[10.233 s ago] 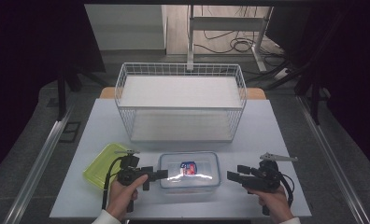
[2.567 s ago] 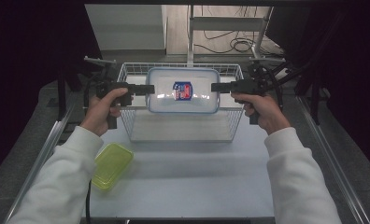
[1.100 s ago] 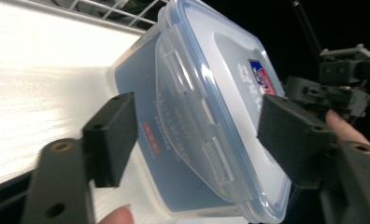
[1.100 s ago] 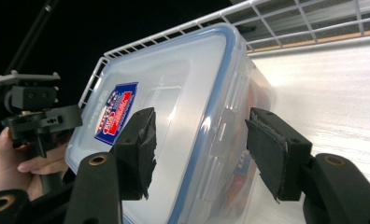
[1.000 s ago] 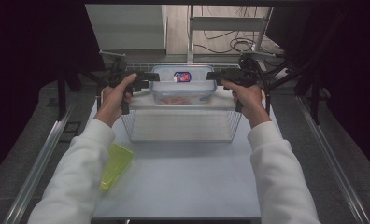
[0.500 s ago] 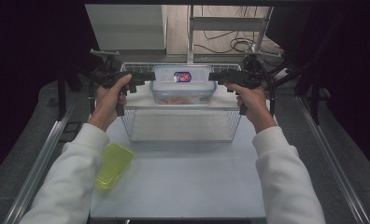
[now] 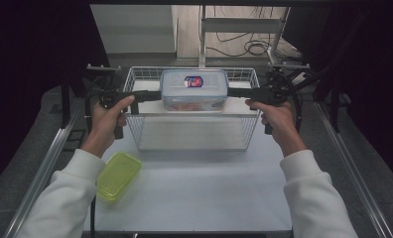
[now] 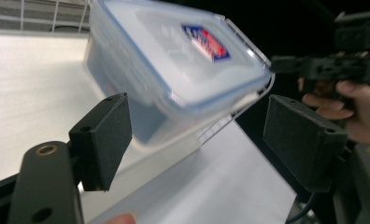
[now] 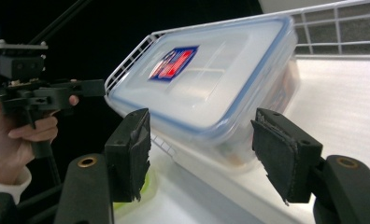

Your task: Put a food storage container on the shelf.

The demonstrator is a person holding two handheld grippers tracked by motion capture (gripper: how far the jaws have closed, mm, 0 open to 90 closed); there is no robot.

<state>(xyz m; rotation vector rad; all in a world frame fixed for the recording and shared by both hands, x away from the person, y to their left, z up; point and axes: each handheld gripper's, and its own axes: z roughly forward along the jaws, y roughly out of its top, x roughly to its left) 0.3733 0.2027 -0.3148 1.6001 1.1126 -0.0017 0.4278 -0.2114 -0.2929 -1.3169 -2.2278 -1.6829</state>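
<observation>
**Container set in wire basket; both grippers released**

Step in hand: release after placing. The clear lidded food container (image 7: 194, 90), blue seal round the lid and a red-and-blue label on top, sits inside the white wire basket (image 7: 135, 130), toward its far side. In the gripper views its far edge looks to lie close against the basket's rim wires; whether it rests flat on the basket floor or tips slightly I cannot tell.

Left gripper (image 7: 155, 95): jaws apart, pads off the container, a gap visible between them and its near end in the left gripper view (image 8: 192, 135). Right gripper (image 7: 235, 92): jaws have just been opening; they stand apart with the container's end beyond them and no pad pressing on it (image 9: 199, 149). Nothing is held by either.

Next move, as I judge it: draw both grippers straight outward, away from the container's ends, and lift them over the basket's side walls without snagging the wire. The jaws reach across the rim at both sides, so the rim is the main obstacle.

Other items: a yellow-green lidded box (image 7: 118, 174) lies on the white table (image 7: 204, 198) near the left forearm, well apart from the basket. Cables lie on the floor beyond the table.
</observation>
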